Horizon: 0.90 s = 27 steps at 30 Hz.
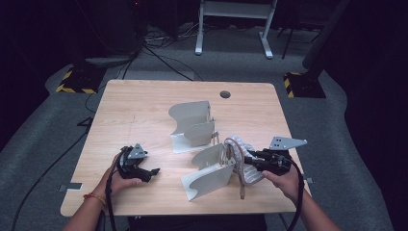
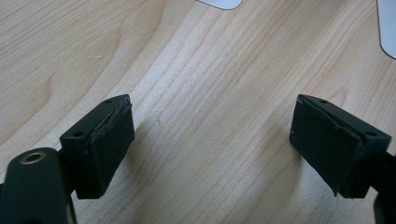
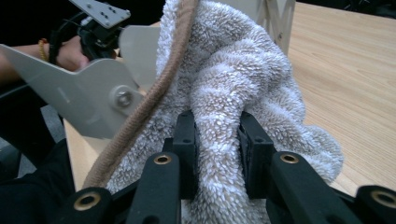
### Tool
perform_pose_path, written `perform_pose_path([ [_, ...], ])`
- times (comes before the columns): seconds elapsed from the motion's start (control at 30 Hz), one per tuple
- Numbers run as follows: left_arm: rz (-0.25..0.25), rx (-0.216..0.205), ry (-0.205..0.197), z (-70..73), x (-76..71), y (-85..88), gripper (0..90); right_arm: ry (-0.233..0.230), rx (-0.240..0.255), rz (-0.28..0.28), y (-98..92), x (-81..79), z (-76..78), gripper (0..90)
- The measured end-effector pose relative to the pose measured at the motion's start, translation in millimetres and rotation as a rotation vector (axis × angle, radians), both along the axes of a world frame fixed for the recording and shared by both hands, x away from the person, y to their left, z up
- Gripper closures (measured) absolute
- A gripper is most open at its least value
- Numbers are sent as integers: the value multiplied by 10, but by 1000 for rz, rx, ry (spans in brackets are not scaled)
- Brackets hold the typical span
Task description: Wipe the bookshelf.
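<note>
Terry cloth, thick and looped, is being pinched between the pads of the right hand-held gripper [image 3: 217, 144] at the bottom centre of the right gripper view, where a fold of the towel [image 3: 243, 84] is bulging up above the jaws. From that bulge the cloth is judged to be soft, light and limp: it is likely to sag and drag on whatever side is not being held, and nothing in it is fragile. A brown corded hem [image 3: 161, 88] is running up the left of that view; it is judged the firmer place to be gripped, since a bunched fold can slide out of the pads.

In the high view the towel [image 1: 240, 161] is lying at the lower right of the bench [image 1: 144, 103], draped just beside the near grey folding rack [image 1: 211, 173], with the right hand-held gripper [image 1: 250, 160] closed on it from the right.

At the lower left, the left hand-held gripper [image 1: 151, 172] is being held with its jaws spread wide over bare wood, nothing between them.

Farther up, at centre frame, a second grey rack [image 1: 192, 126] is standing apart from the cloth.
</note>
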<state>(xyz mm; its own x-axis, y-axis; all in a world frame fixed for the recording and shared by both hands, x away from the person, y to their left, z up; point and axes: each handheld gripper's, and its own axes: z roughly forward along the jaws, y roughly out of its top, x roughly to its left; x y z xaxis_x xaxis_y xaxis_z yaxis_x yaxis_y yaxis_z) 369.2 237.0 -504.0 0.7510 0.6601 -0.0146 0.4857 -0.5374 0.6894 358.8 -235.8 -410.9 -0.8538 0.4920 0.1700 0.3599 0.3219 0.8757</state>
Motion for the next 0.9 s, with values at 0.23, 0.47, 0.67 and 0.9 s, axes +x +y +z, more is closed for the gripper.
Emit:
perform_pose_path([
  [0.23,0,0,0,0,0,0,144,79,-106,7,109,-68,-351,724],
  [0.47,0,0,0,0,0,0,144,83,-222,0,226,-89,-604,724],
  [0.67,0,-2,1,-1,1,0,144,30,-143,-53,179,8,-469,727],
  [0.9,-1,0,0,0,1,0,144,-88,27,-98,59,117,28,727],
])
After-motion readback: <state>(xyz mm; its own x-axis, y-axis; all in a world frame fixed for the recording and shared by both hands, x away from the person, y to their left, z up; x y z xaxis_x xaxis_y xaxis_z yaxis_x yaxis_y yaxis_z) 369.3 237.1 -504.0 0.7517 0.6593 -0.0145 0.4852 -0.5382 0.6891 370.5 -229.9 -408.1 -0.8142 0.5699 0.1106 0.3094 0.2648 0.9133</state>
